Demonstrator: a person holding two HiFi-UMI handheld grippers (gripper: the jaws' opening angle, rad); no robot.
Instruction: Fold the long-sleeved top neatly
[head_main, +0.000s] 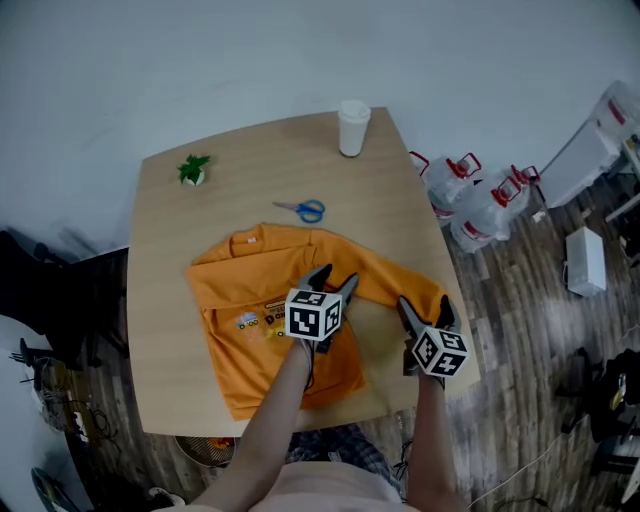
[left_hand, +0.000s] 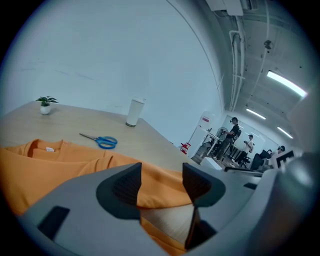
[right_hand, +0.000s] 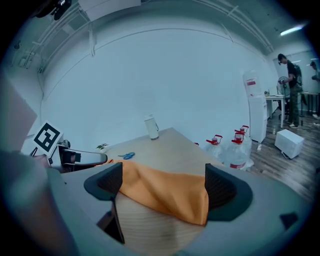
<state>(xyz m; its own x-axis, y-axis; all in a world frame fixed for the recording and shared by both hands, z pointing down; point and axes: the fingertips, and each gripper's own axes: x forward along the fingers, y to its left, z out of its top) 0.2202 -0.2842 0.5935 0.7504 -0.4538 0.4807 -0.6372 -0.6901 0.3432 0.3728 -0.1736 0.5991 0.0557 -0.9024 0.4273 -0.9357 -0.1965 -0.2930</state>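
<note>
Your left gripper (head_main: 336, 278) has its ribbed dark jaws spread, pinching nothing. The smooth orange top (head_main: 250, 300) lies flat on the pale wooden table (head_main: 165, 340), under and just ahead of it. Your right gripper (head_main: 424, 306) is spread wide and also empty, with the soft, creased sleeve (right_hand: 165, 192) bunched just ahead of its jaws. Blue-handled scissors (head_main: 303, 210) lie beyond the left jaws.

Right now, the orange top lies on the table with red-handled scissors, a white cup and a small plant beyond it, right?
Not quite: the scissors have blue handles, not red, as the head view shows. The orange top does lie on the table, with the white cup and small plant beyond it.
</note>
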